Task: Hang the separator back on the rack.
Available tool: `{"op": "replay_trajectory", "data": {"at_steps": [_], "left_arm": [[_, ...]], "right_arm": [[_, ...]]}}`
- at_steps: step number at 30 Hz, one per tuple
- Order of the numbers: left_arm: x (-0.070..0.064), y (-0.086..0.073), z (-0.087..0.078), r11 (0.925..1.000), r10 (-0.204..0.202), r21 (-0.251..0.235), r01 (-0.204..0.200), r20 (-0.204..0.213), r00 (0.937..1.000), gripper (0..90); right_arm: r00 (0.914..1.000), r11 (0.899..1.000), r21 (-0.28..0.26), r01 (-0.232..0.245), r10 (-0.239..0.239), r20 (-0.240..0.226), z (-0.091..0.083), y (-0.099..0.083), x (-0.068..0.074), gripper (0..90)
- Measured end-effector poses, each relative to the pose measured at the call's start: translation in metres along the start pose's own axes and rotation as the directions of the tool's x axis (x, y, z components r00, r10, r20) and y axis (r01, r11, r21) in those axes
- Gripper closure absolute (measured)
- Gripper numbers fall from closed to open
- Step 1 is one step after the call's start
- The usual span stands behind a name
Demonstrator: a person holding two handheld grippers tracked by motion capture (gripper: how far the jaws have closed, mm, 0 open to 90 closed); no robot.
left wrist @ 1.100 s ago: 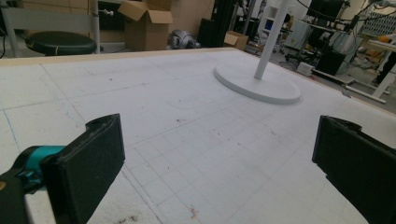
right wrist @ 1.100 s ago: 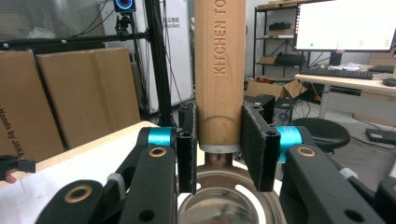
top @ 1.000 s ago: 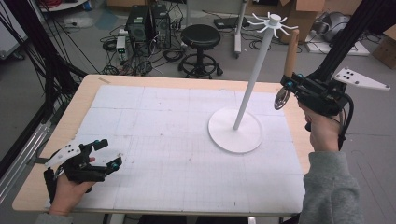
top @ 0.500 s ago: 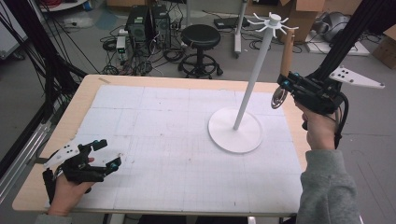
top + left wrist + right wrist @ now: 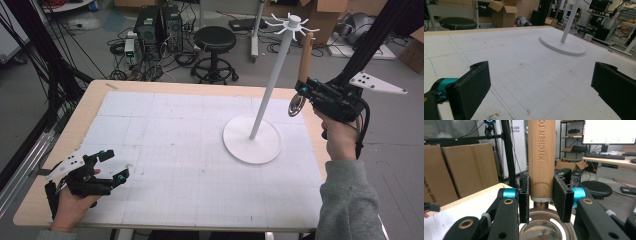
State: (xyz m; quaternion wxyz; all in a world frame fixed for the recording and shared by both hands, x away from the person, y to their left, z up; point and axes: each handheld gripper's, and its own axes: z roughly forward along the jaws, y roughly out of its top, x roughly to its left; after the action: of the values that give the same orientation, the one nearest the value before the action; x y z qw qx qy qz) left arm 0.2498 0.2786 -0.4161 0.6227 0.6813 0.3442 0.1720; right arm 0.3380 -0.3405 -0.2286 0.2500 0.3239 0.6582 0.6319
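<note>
Right tongs [image 5: 303, 94] are up in the air at the right edge of the worktop [image 5: 165, 90], clamped on a kitchen utensil [image 5: 302, 62] with a wooden handle and a round metal head; in the right gripper view the two black pads [image 5: 560, 197] squeeze the handle [image 5: 541, 157] right at its lower end, just above the metal head [image 5: 541, 227], and the stamped lettering runs up the wood; the utensil stands nearly upright, handle up, head hanging below the jaws; from the high view its handle top sits close beside the hooks at the top of the white stand [image 5: 272, 82], whether touching them I cannot tell; the stand's round base [image 5: 251, 139] rests on the white gridded mat [image 5: 165, 150], pole leaning a little in the picture; over on the near left corner, the left tongs [image 5: 114, 165] lie low over the mat, jaws wide apart with nothing between them; the left gripper view [image 5: 539, 82] looks across bare mat to the stand's base [image 5: 562, 45] well away; a black stool [image 5: 215, 40] stands on the floor beyond the worktop.
</note>
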Motion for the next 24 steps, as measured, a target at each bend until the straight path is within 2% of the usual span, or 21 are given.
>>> {"op": "replay_trajectory", "data": {"at_steps": [16, 24], "left_arm": [[0.0, 0.0, -0.002, 1.0, -0.001, -0.001, 0.001, -0.005, 1.0, 2.9], [0.0, 0.0, -0.004, 1.0, 0.0, -0.001, 0.0, -0.008, 1.0, 2.9]], "right_arm": [[1.0, 1.0, 0.003, -0.007, 0.007, 0.003, 0.01, -0.003, 0.001, 69.0], [0.9996, 1.0, 0.003, 0.008, -0.008, 0.028, 0.016, -0.004, 0.004, 68.5]]}}
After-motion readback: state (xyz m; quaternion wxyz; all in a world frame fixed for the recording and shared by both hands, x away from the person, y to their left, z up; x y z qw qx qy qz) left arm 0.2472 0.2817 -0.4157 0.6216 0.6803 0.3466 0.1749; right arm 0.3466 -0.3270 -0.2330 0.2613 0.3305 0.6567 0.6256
